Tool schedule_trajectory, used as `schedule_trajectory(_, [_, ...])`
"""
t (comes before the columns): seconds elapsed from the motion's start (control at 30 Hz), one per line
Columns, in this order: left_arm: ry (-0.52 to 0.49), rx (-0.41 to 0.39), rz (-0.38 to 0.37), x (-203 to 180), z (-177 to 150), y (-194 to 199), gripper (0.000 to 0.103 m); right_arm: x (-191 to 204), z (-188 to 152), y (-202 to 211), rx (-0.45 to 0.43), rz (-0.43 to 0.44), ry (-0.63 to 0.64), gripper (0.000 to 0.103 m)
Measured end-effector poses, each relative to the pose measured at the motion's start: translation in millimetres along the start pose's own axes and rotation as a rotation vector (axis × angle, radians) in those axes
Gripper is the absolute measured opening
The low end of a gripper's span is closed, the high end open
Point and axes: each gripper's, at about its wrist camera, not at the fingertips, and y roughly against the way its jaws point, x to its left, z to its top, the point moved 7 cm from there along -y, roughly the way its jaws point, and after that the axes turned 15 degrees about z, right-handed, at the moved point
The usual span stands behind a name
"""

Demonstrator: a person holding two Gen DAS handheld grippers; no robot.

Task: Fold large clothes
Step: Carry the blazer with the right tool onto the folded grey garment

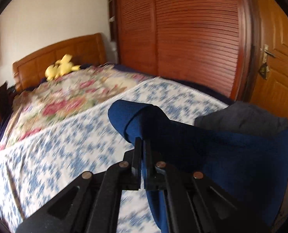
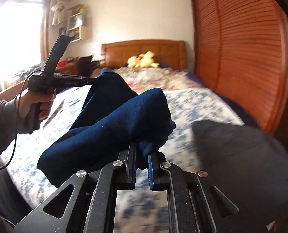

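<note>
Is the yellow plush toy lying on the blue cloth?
No, the yellow plush toy sits far back by the headboard, while the blue cloth hangs from the grippers in front.

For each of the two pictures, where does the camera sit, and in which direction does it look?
Left wrist view: sits on the left gripper, looks along its fingers over the bed toward the louvred wardrobe and a door; its jaws pinch the blue garment.
Right wrist view: sits on the right gripper, looks up the bed toward the headboard and a window; the person's left hand and grey sleeve show.
Shared: blue garment, bed, yellow plush toy, wardrobe, dark grey cloth.
</note>
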Motion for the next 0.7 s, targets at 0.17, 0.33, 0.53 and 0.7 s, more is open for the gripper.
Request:
schedule_trajectory(0.17, [-0.032, -0.089, -0.064, -74.1, 64.0, 7.3, 0.0, -52.9, 28.2, 44.7, -0.028, -0.126, 0.048, 0.006])
schedule_trajectory(0.33, [-0.028, -0.109, -0.15, -140.0, 93.8, 5.1, 0.0, -105.3, 43.0, 98.8, -0.075, -0.251, 0.04, 0.006])
schedule_trajectory(0.53, [-0.039, -0.109, -0.246, -232.0, 100.0, -8.8, 0.0, -162.0, 22.1, 161.4, -0.088, -0.399, 0.011, 0.006])
schedule_trajectory(0.7, [-0.1, -0.05, -0.283, -293.7, 85.7, -26.1, 0.0, -204.7, -22.6, 177.5, -0.053, -0.482, -0.088, 0.006])
